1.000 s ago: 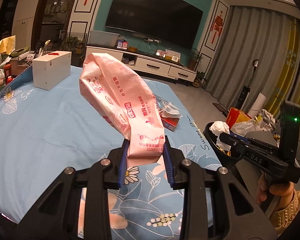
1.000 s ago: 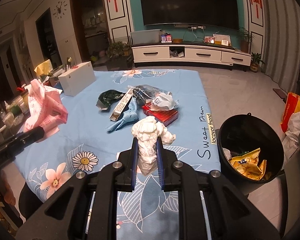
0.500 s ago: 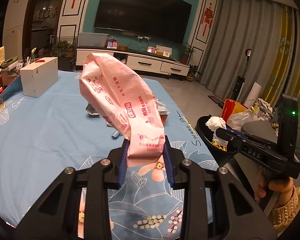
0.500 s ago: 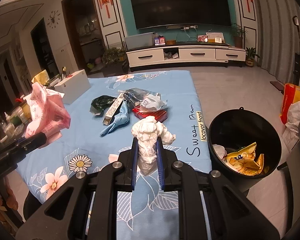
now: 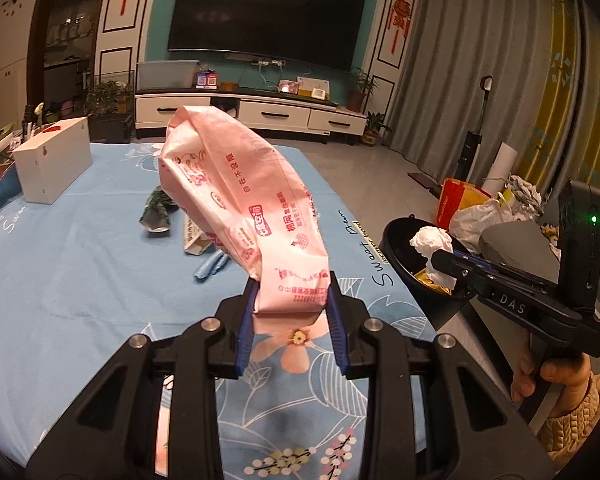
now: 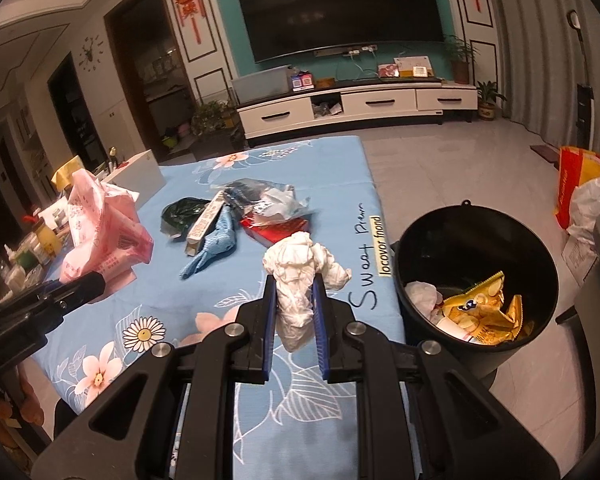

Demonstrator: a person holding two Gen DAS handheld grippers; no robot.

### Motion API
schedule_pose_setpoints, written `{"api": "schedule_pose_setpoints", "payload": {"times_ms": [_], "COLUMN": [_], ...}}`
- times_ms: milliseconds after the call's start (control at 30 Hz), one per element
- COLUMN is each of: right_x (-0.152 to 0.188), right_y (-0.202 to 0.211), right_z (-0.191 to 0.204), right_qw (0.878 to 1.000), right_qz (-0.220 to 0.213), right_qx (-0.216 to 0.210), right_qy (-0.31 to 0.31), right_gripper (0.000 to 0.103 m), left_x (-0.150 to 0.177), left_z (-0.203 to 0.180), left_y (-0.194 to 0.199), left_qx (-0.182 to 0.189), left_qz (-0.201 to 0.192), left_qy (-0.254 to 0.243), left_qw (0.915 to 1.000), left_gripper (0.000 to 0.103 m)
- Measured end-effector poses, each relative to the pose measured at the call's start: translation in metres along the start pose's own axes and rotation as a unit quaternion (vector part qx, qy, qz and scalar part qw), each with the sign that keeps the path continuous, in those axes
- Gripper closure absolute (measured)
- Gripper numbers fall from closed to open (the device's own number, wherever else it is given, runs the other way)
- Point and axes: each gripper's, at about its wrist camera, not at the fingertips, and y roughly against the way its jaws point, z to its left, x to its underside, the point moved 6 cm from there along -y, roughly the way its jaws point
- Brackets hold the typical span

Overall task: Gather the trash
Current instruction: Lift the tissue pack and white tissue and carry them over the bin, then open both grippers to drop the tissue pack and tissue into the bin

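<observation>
Blue floral cloth covers the big worktop (image 6: 100,248), and beside its right edge, down on the floor, stands the round black plastic bin (image 6: 540,264), already holding a yellow snack wrapper (image 6: 488,312) and some white paper.

Next in size, the long pink printed plastic bag (image 5: 244,208): the left tool (image 5: 292,316) pinches its lower end between the blue pads, and the bag rears up and away from the tool, its long axis leaning toward the far left corner of the worktop. It hangs over the worktop's near part, clear of the cloth.

Smaller, the crumpled white tissue wad (image 6: 300,276): the right tool (image 6: 296,320) has its pads pressed in on the wad's middle, the bulk puffing out above them.

Here's what matters. In the left wrist view the right tool (image 5: 444,268) sits with the tissue (image 5: 432,242) in front of the bin's mouth (image 5: 404,236), so it looks the nearer one for the drop, though how far over the rim it is I can't tell. The left tool is farther in over the worktop, bin off to its right.

A small heap of trash (image 6: 240,216) lies mid-worktop, near the right edge: dark green bag, blue cloth, red packet, clear plastic.
</observation>
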Motion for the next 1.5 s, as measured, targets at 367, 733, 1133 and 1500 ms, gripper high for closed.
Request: {"api": "schedule_pose_setpoints", "payload": {"times_ms": [367, 733, 1133, 1500], "right_x": [0.004, 0.005, 0.011, 0.019], "right_y": [-0.001, -0.002, -0.006, -0.018], "right_z": [-0.031, -0.072, -0.133, -0.18], "right_qw": [0.999, 0.997, 0.989, 0.978], "right_qz": [-0.001, -0.008, -0.008, -0.004], "right_qx": [0.016, 0.035, 0.063, 0.076], "right_qy": [-0.031, -0.073, -0.135, -0.194], "right_gripper": [0.085, 0.085, 0.085, 0.084], "left_x": [-0.007, -0.013, -0.017, -0.02], "left_z": [-0.024, -0.055, -0.102, -0.16], "left_y": [-0.025, -0.059, -0.101, -0.163], "left_qx": [0.022, 0.044, 0.091, 0.16], "left_qz": [0.018, 0.037, 0.061, 0.098], "left_qy": [-0.03, -0.058, -0.095, -0.114], "left_qw": [0.9991, 0.9966, 0.9895, 0.9756], "left_gripper": [0.07, 0.07, 0.07, 0.07]}}
